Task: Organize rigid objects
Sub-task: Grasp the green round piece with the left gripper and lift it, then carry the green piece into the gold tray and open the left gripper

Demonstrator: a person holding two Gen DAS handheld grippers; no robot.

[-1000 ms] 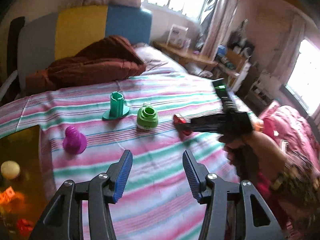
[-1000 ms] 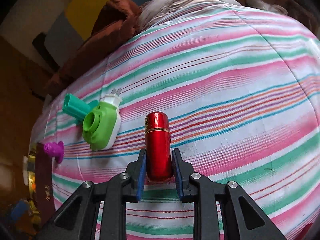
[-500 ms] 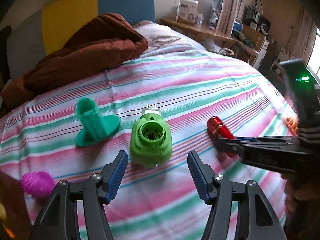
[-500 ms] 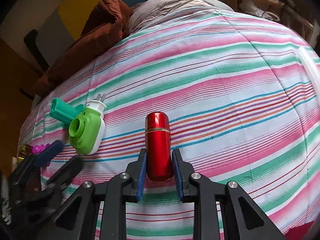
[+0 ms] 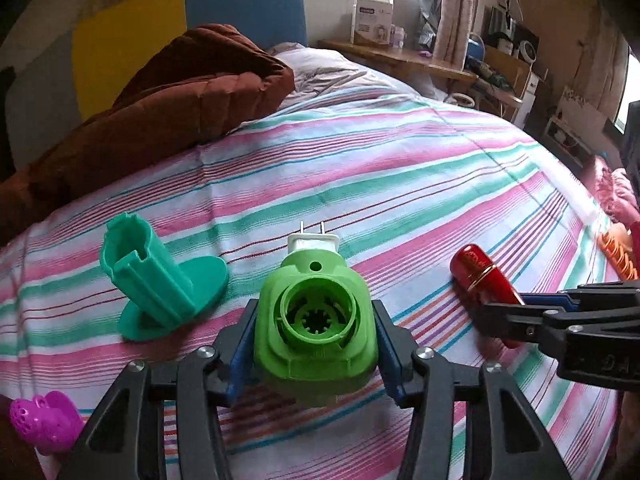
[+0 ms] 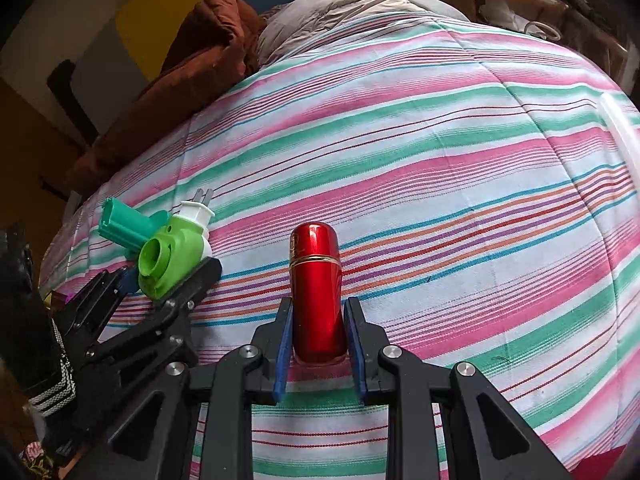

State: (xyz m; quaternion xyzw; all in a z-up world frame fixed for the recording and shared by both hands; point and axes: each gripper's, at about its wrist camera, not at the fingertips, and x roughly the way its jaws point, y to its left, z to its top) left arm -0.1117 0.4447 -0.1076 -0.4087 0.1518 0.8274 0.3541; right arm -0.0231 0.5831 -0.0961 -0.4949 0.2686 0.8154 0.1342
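Two objects are sitting between gripper fingers at this moment, and none appears sorted yet, so the task is looking early. Nearest in the left wrist view, the left gripper (image 5: 314,354) is closing its blue pads on the flanks of the green plug-in device (image 5: 316,320), which is lying on the striped bedspread (image 5: 400,184) with its white prongs pointing away. Whether the pads are pressing firmly or only touching is hard to judge from this angle. In the right wrist view, the right gripper (image 6: 318,344) is pinching the base of the red cylinder (image 6: 317,292), which is pointing away along the fingers and resting on or just above the cover.

Just beyond, the teal stand (image 5: 160,280) is tipping on its round base beside the green device, untouched. The purple piece (image 5: 42,420) is waiting at the bed's near left edge, also untouched. So, as a judgement, two pieces are being taken up and two are remaining, with no destination showing in either view.

Only the left camera is showing the purple piece clearly, the device's open round socket, and the far desk (image 5: 400,56) with a white box (image 5: 372,20). Only the right camera is showing the cylinder's gold band and how squarely it is sitting between the pads. Farthest back, the brown quilt (image 5: 160,108) is lying bunched against the headboard.
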